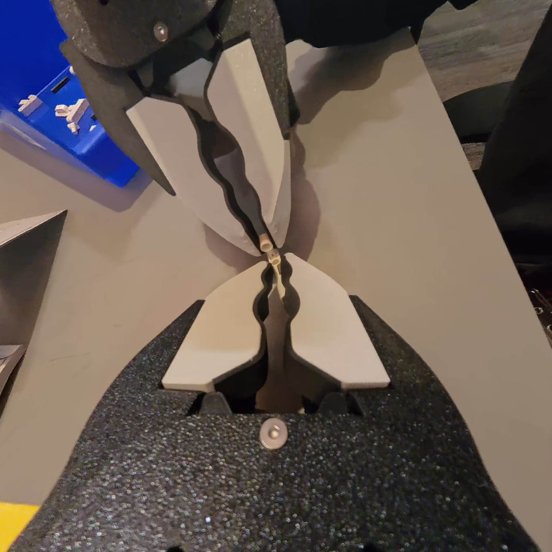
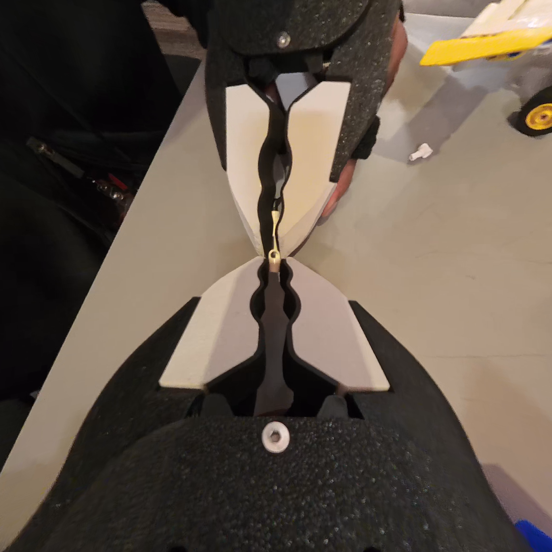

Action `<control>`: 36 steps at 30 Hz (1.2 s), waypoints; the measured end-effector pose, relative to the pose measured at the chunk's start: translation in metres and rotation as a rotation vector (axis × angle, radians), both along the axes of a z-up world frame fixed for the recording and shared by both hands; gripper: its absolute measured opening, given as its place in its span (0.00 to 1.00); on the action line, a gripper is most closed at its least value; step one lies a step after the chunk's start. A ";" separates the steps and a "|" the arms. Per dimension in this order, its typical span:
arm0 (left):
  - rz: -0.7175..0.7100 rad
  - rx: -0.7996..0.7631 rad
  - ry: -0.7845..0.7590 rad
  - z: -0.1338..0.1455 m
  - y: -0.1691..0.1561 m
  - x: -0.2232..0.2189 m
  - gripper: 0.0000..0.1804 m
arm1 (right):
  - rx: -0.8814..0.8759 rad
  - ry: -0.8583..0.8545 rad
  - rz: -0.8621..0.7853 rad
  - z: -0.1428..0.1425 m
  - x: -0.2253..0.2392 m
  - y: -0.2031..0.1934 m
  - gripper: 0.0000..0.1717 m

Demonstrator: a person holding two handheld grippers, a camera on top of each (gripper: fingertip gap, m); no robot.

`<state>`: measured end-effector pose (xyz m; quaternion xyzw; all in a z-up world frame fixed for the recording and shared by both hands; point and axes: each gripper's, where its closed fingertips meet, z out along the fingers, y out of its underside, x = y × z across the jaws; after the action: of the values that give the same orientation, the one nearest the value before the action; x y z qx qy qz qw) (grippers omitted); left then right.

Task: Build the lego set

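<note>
Both claws meet tip to tip above the grey table, left gripper clenched on a thin cream ring-ended pin, right gripper clenched on a short beige tube; slight misalignment could twist either piece loose.

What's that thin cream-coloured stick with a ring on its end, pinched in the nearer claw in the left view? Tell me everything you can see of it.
It is a thin cream plastic rod with a small ring at its front end. The left claw pinches it near the ring, so the shaft runs back between the fingers. The ring meets a short beige tube held in the right claw, tip to tip, above the grey table.
</note>
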<state>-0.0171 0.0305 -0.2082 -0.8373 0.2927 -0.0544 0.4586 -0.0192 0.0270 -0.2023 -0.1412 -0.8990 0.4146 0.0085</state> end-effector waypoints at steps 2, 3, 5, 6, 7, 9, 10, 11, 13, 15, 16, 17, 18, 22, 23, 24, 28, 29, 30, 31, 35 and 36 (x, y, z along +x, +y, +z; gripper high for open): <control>0.004 -0.002 -0.001 0.000 -0.001 -0.001 0.03 | 0.007 0.002 -0.025 0.000 -0.002 -0.001 0.04; 0.005 -0.003 -0.003 0.000 -0.001 -0.001 0.03 | 0.015 0.005 -0.025 -0.001 -0.002 -0.001 0.04; -0.013 -0.024 -0.031 -0.001 -0.002 0.002 0.03 | 0.012 0.016 0.004 -0.004 0.001 -0.004 0.04; 0.001 -0.033 -0.033 -0.003 -0.002 0.000 0.03 | 0.013 0.027 0.013 -0.005 0.000 -0.005 0.04; 0.010 -0.040 -0.045 -0.004 -0.002 -0.002 0.03 | 0.019 0.047 0.007 -0.006 -0.002 -0.004 0.04; 0.011 -0.030 -0.054 -0.002 -0.003 -0.004 0.03 | 0.000 0.069 0.005 -0.004 -0.004 -0.006 0.04; 0.014 -0.027 -0.054 -0.002 -0.004 -0.004 0.03 | -0.019 0.071 -0.001 -0.003 -0.005 -0.006 0.04; 0.019 -0.025 -0.055 -0.002 -0.004 -0.005 0.03 | -0.040 0.073 -0.008 -0.002 -0.005 -0.007 0.04; 0.032 -0.011 -0.063 0.000 -0.004 -0.008 0.03 | -0.087 0.086 -0.033 0.000 -0.009 -0.007 0.04; 0.046 0.016 -0.098 0.006 -0.004 -0.011 0.03 | -0.144 0.098 -0.061 0.006 -0.011 -0.007 0.04; 0.052 0.034 -0.118 0.010 -0.004 -0.012 0.03 | -0.174 0.104 -0.072 0.010 -0.012 -0.006 0.04; 0.059 0.054 -0.134 0.014 -0.003 -0.013 0.03 | -0.205 0.112 -0.083 0.014 -0.013 -0.005 0.04; 0.061 0.065 -0.150 0.016 -0.003 -0.013 0.03 | -0.232 0.118 -0.093 0.017 -0.014 -0.004 0.04; 0.062 0.091 -0.173 0.020 -0.003 -0.013 0.03 | -0.288 0.110 -0.107 0.022 -0.014 -0.004 0.04; 0.062 0.101 -0.175 0.021 -0.003 -0.012 0.03 | -0.300 0.104 -0.106 0.023 -0.014 -0.004 0.04; 0.062 0.110 -0.180 0.023 -0.002 -0.012 0.03 | -0.316 0.094 -0.108 0.025 -0.013 -0.004 0.04; 0.066 0.144 -0.223 0.030 -0.002 -0.012 0.03 | -0.385 0.038 -0.124 0.032 -0.014 -0.002 0.04; 0.072 0.154 -0.249 0.033 -0.002 -0.013 0.03 | -0.409 0.027 -0.130 0.035 -0.015 -0.002 0.04; 0.078 0.171 -0.275 0.037 -0.001 -0.014 0.03 | -0.438 0.018 -0.141 0.038 -0.015 -0.002 0.04; 0.081 0.184 -0.301 0.041 -0.001 -0.014 0.03 | -0.466 0.006 -0.148 0.042 -0.016 -0.001 0.04; 0.084 0.183 -0.322 0.042 -0.001 -0.014 0.03 | -0.472 -0.006 -0.162 0.044 -0.016 -0.001 0.04; 0.085 0.182 -0.310 0.041 -0.001 -0.013 0.03 | -0.463 -0.009 -0.164 0.043 -0.016 0.000 0.04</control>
<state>-0.0304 0.0299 -0.1674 -0.7856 0.1866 -0.1366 0.5739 -0.0347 0.0267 -0.1590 -0.2135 -0.7657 0.6067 0.0055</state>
